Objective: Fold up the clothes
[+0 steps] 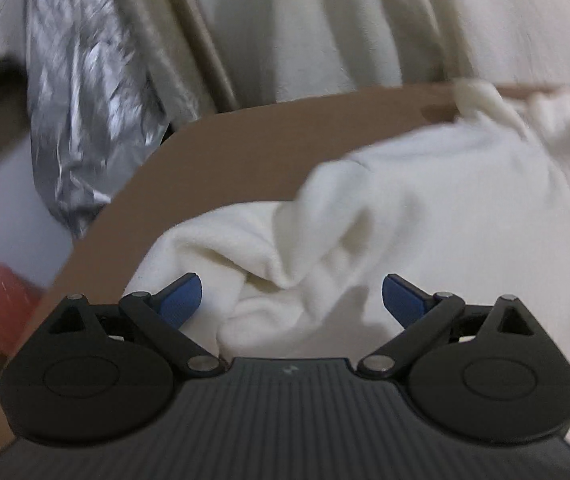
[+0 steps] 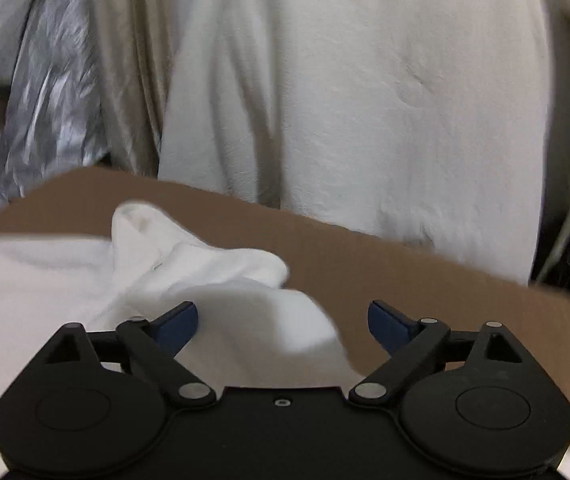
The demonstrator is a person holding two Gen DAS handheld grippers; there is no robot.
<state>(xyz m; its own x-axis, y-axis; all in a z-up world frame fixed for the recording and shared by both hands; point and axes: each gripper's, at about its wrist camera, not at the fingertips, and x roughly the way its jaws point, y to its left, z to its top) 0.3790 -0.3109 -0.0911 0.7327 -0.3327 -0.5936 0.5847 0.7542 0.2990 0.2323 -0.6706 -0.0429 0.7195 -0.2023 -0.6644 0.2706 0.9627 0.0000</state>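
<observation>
A white fleece garment (image 1: 425, 208) lies crumpled on a brown table (image 1: 229, 164). My left gripper (image 1: 291, 294) is open with its blue pads (image 1: 181, 300) spread on either side of a bunched fold of the garment. In the right wrist view the same white garment (image 2: 189, 276) lies on the brown table (image 2: 425, 284), with a rounded end sticking up. My right gripper (image 2: 283, 320) is open over the garment's right edge, holding nothing.
A cream curtain or sheet (image 2: 357, 100) hangs behind the table's far edge. A crinkled silver foil bag (image 1: 81, 92) stands at the left, also in the right wrist view (image 2: 49, 92). A reddish object (image 1: 1, 312) sits at the far left.
</observation>
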